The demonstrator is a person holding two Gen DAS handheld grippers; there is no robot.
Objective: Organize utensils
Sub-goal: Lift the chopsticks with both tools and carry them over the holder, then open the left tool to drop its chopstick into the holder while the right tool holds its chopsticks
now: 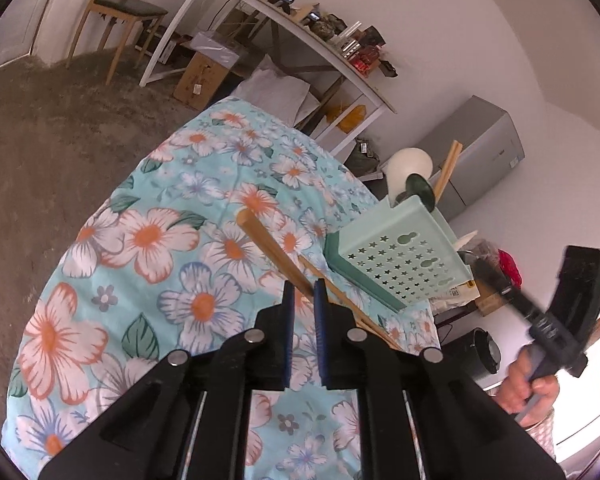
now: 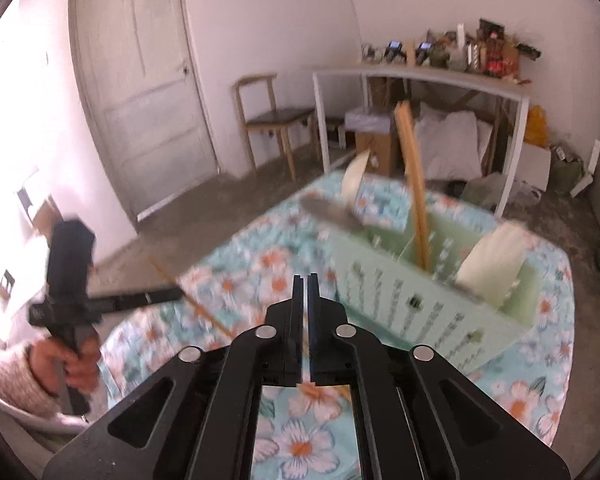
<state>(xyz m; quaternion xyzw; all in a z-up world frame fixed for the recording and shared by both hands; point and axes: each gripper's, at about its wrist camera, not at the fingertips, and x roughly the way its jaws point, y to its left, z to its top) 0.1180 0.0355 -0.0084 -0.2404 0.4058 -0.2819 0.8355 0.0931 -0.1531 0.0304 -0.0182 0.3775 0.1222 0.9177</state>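
- Chopsticks point(image 1: 268, 244) are the job in the left wrist view. They are thin, stiff wood, very light and a bit slippery, so they can roll or swing in a grip.
- The left gripper point(image 1: 303, 292) has its jaws clamped on them near one end. The long part sticks out over the flower cloth point(image 1: 140, 240). A hold nearer the middle would probably wobble less.
- I count two lines of wood here. One runs into the jaws, and one passes just beside the right finger. I cannot tell how many sticks each line is.
- One green holder point(image 1: 396, 268) with star holes stands on the cloth, near the sticks. It looks like light plastic, so a hard push could tip it.
- In the holder I count one white spoon point(image 1: 410, 164) and one bunch of standing sticks point(image 1: 448, 172).
- The right wrist view is blurry. The right gripper point(image 2: 305, 280) has its jaws almost together, and I see nothing between them.
- The same holder point(image 2: 400, 300) is just ahead of it. The standing sticks point(image 2: 414, 184) look like two, close together.
- Two white spoons point(image 2: 356, 176) show here, one at each end of the holder. They look smooth and hard, so the thin handle is the best place to grab.
- One grey thing point(image 2: 328, 208) leans out of the holder. It is too blurry to name.
- Off to the left, the other gripper holds one thin stick over the cloth.
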